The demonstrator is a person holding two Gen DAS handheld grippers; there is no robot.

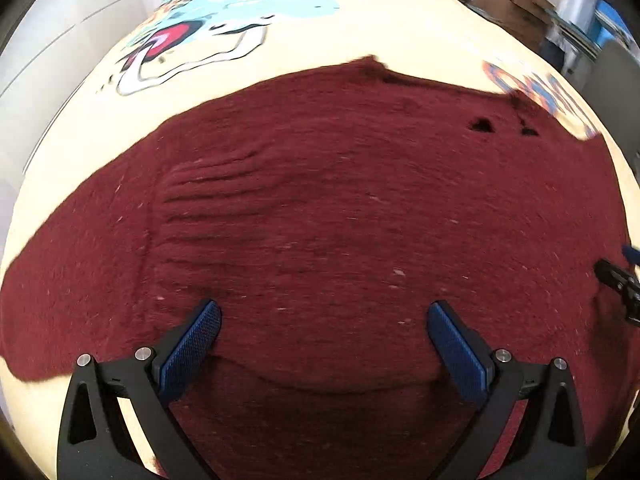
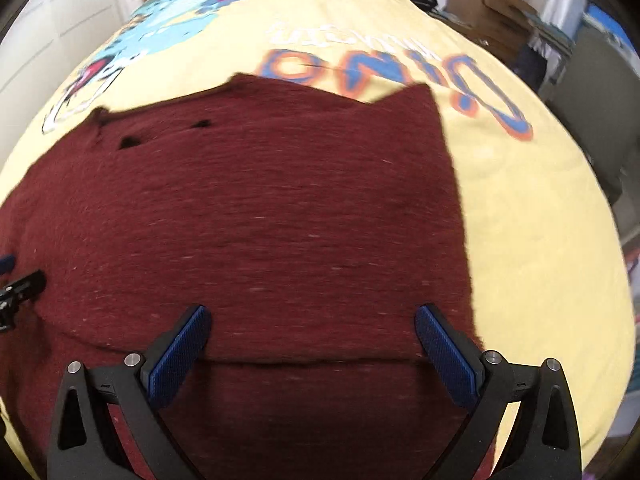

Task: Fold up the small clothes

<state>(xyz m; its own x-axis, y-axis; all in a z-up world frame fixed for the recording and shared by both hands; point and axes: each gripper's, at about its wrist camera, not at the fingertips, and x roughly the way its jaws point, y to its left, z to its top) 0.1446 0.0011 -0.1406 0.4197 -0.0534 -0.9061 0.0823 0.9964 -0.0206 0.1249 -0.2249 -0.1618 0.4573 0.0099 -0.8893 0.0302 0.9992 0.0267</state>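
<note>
While one folded edge already crosses the dark red knitted garment (image 1: pixel 320 208), further folds remain; left gripper (image 1: pixel 324 320) and right gripper (image 2: pixel 312 320) both spread wide, empty.

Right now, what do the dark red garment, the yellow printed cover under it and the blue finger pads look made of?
Dark red garment: likely wool-like knit, matte and fuzzy, with ribbed rows and pale lint flecks.
Yellow printed cover: thin woven or jersey fabric, smooth, with a flat cartoon print.
Blue finger pads: probably rubber or plastic, with a fine grid texture.
</note>
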